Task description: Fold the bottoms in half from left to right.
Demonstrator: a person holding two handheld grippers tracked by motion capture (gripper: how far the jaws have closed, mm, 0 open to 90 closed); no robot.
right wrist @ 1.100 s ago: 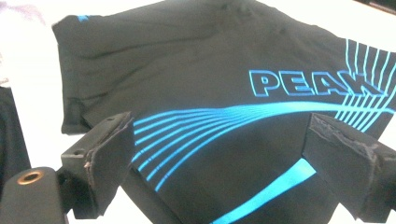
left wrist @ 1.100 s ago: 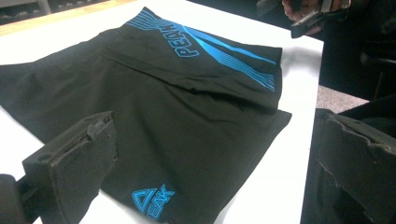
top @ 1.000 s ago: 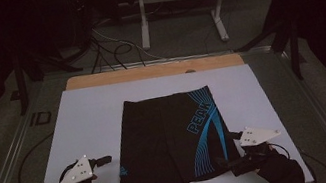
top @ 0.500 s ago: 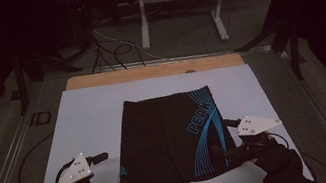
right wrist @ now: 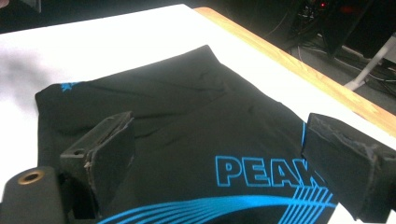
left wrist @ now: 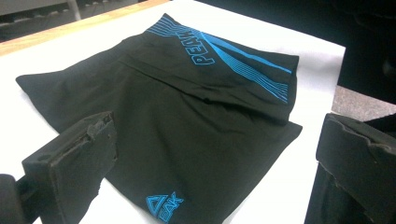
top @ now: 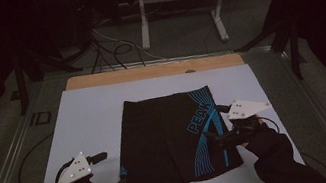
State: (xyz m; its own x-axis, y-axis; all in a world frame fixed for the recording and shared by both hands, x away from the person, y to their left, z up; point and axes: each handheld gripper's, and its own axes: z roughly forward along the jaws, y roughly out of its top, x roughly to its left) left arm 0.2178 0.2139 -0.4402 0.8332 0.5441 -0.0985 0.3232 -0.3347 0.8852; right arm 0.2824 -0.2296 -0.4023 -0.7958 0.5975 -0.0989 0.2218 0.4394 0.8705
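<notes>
Black shorts (top: 169,138) with blue stripes and the word PEAK lie flat on the white table cover (top: 85,120). The shorts (left wrist: 187,121) spread ahead of my left jaws, a small blue logo near their closest corner. My left gripper (top: 111,171) stands open at the shorts' near left corner, just off the cloth. My right gripper (top: 215,125) is open over the shorts' right edge, beside the printed lettering. In the right gripper view the shorts (right wrist: 187,140) lie under and between the two jaws. Nothing is held in either gripper.
A wooden strip (top: 157,70) runs along the table's far edge. Beyond it stand a metal frame (top: 176,5) and loose cables (top: 112,44) on the dark floor. Metal rails (top: 7,169) border the table on both sides.
My right gripper has moved forward and inward from the near right corner onto the shorts' right edge. The left gripper has hardly moved.
</notes>
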